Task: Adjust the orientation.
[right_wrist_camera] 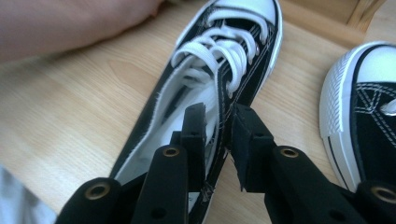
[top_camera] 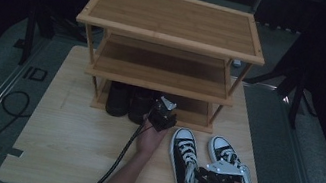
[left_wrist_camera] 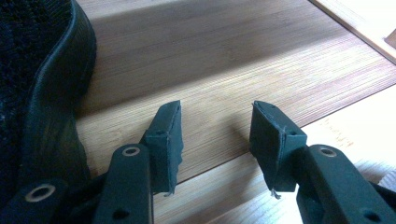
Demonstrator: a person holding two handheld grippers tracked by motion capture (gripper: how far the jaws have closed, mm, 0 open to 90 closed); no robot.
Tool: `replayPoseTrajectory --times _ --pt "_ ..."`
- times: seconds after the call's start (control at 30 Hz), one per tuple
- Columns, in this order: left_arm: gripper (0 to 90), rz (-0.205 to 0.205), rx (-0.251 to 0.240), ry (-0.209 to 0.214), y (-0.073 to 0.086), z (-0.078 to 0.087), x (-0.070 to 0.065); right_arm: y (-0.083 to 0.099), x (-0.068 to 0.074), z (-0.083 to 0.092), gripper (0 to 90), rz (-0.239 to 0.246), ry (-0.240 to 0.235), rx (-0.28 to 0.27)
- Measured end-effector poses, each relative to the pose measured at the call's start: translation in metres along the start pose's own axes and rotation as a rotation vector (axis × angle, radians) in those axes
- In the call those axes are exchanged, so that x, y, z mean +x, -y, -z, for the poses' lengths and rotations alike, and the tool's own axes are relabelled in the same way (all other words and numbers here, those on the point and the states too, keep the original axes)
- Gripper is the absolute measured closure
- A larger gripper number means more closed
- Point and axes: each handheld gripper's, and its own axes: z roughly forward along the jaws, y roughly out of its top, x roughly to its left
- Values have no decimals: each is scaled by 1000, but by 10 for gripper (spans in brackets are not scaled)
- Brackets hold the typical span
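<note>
Two black-and-white lace-up sneakers lie on the wooden table in front of a bamboo shoe rack. My right gripper is shut on the side wall of the left sneaker near its heel, one jaw inside the shoe and one outside. The high view has that gripper between this sneaker and the second sneaker. My left gripper hovers at the front of the rack's bottom shelf, open, nothing between its jaws. A black shoe stands just left of it.
Two black shoes stand on the left half of the bottom shelf; the middle shelf and top shelf are bare. The second sneaker lies close on the right. A forearm crosses the table. Cables trail off the front.
</note>
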Motion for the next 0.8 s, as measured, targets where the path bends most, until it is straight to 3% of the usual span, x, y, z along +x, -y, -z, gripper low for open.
replayPoseTrajectory --times 0.17,0.37,0.47,0.63,0.8 --pt "543 0 0 1 0 0 0 -6 -3 -13 792 -3 3 45" --pt "543 2 -1 0 0 0 0 -14 0 -19 811 33 45 103" --pt "543 1 -1 1 0 0 0 -16 -1 -21 843 39 42 123" --pt "543 0 0 1 0 0 0 -16 -7 -20 879 39 58 123" --pt "543 -2 0 1 0 0 0 -15 -15 -17 881 18 29 101"
